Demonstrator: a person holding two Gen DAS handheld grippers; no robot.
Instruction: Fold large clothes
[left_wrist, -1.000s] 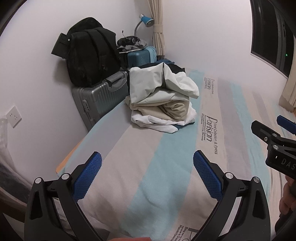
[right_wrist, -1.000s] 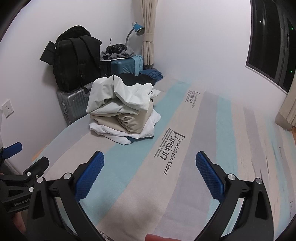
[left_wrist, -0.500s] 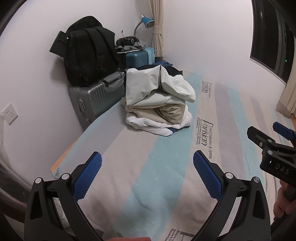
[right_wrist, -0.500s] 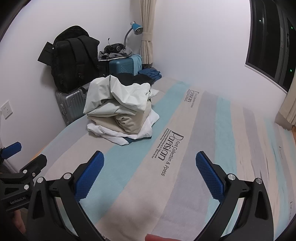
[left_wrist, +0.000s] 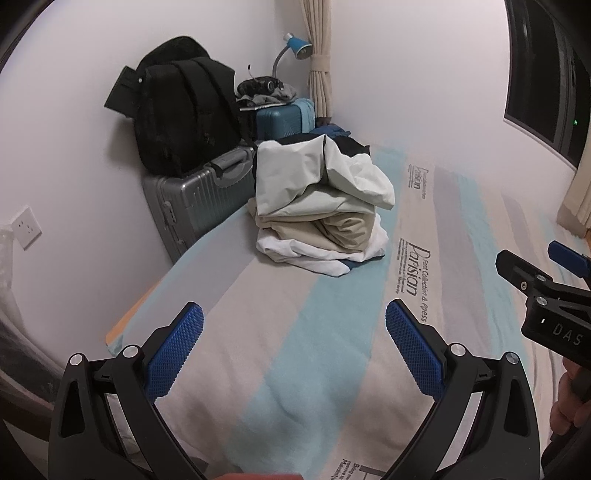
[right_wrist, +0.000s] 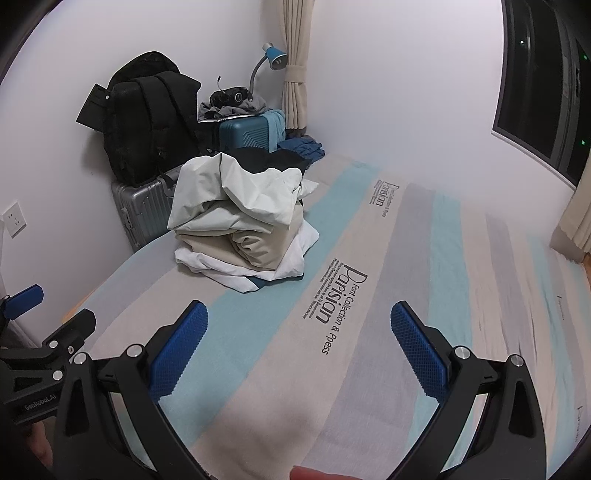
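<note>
A pile of clothes (left_wrist: 321, 206) lies at the far left of the striped bed sheet (left_wrist: 295, 350): a pale cream garment on top, beige and white ones below. It also shows in the right wrist view (right_wrist: 243, 225). My left gripper (left_wrist: 293, 321) is open and empty, held above the sheet well short of the pile. My right gripper (right_wrist: 299, 325) is open and empty, to the right of the left one, also short of the pile. Each gripper shows at the edge of the other's view.
A silver suitcase (left_wrist: 195, 195) with a black backpack (left_wrist: 181, 114) stands beside the bed at the left wall. A teal suitcase (left_wrist: 284, 118), a blue lamp (left_wrist: 297, 46) and a curtain (left_wrist: 319, 66) fill the corner. A dark window (right_wrist: 546, 85) is at right.
Both grippers have drawn back slightly from the pile and shifted a little; the pile looks a bit farther away. Both stay open and empty.
</note>
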